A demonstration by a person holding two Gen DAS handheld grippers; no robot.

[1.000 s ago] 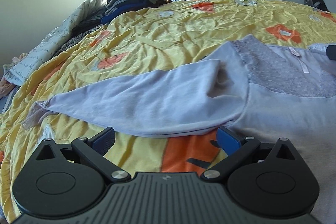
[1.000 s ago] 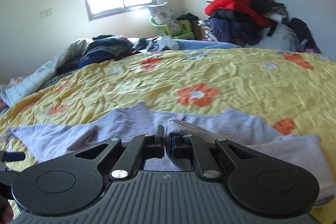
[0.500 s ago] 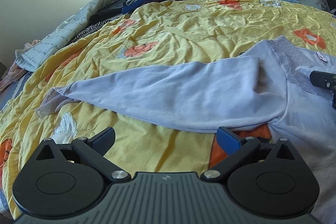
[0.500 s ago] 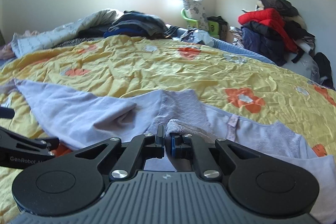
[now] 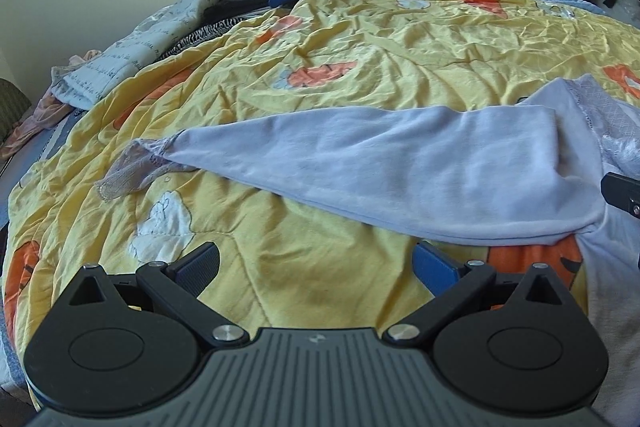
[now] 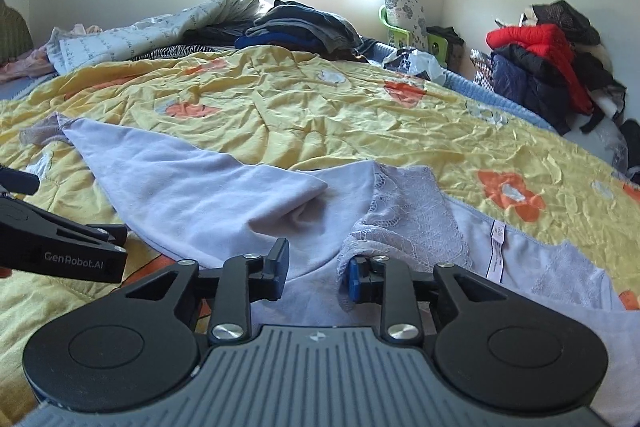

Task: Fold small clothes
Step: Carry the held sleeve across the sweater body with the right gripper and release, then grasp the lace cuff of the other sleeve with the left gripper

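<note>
- Right wrist view: the right gripper stands with its fingers apart, holding nothing; a bunched fold of the lace yoke touches the inner face of its blue right pad. Judged from that contact, the lace could snag on the pad and drag when the gripper pulls away, undoing whatever lies flat there.
- The lavender top lies spread on the bed's yellow floral quilt, collar label showing, the body under and just ahead of the right gripper.
- Left wrist view: the left gripper is wide open and empty over bare quilt, just short of the long sleeve, which stretches out leftward to its lace cuff.
- A low grab at the sleeve edge could pinch the quilt along with it, since the fabric lies flush on the rumpled cover.
- The sleeve is thin and limp; lifted from one point it likely sags and folds crookedly.
- The two grippers sit near each other by the armpit, so a careless sweep may knock them together.
</note>
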